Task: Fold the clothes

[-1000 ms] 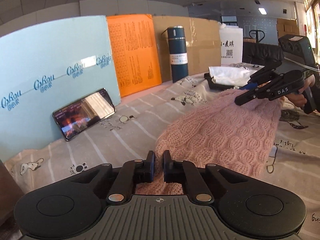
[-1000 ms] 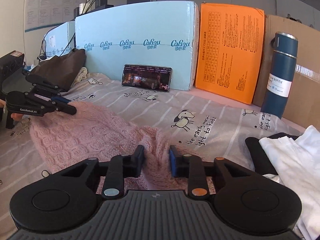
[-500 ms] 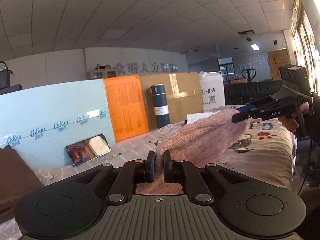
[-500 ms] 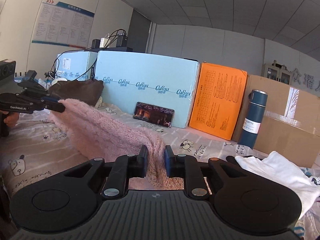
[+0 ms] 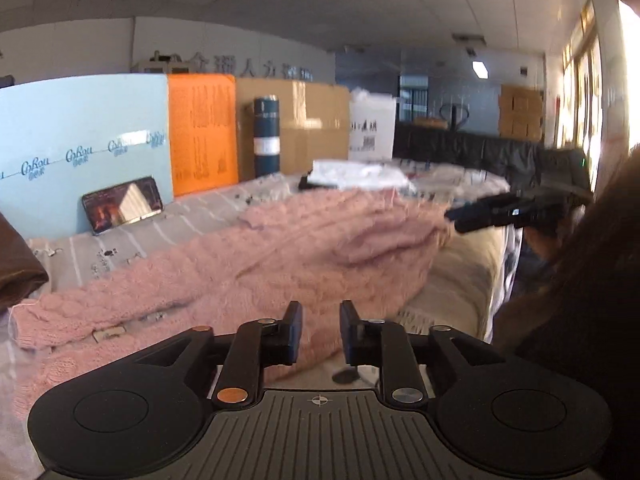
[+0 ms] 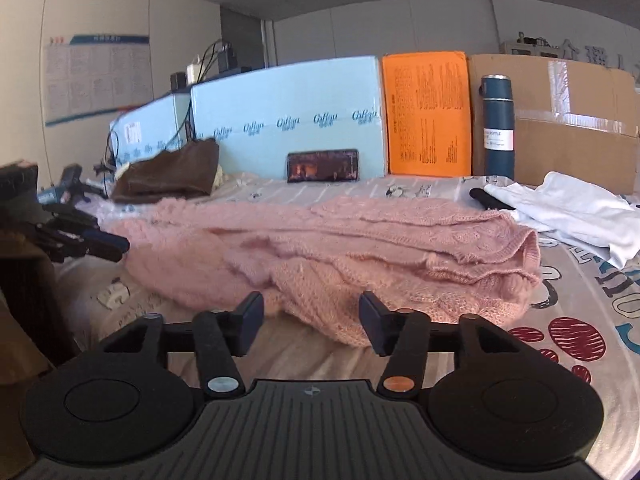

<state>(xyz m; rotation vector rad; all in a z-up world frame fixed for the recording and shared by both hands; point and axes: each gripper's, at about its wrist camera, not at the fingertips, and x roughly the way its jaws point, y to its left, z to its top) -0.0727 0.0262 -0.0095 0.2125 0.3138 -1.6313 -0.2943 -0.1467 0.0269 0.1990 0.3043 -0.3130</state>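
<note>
Two tongs aimed slightly downward, left tongs [image 5: 320, 330] and right tongs [image 6: 311, 320] both opening, gripping nothing, pink sweater [image 6: 360, 240] lying just ahead.

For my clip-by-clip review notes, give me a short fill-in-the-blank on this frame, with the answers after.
1. The knitted sweater lying on the bed is ____ in colour.
2. The phone leans against the light ____ box.
3. The dark bottle stands right of the ____ box.
4. Right of the sweater lies a ____ garment.

Answers: pink; blue; orange; white

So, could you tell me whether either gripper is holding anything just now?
Nothing is held. The left gripper and right gripper are both opening, clear of the pink sweater lying on the bed.
</note>
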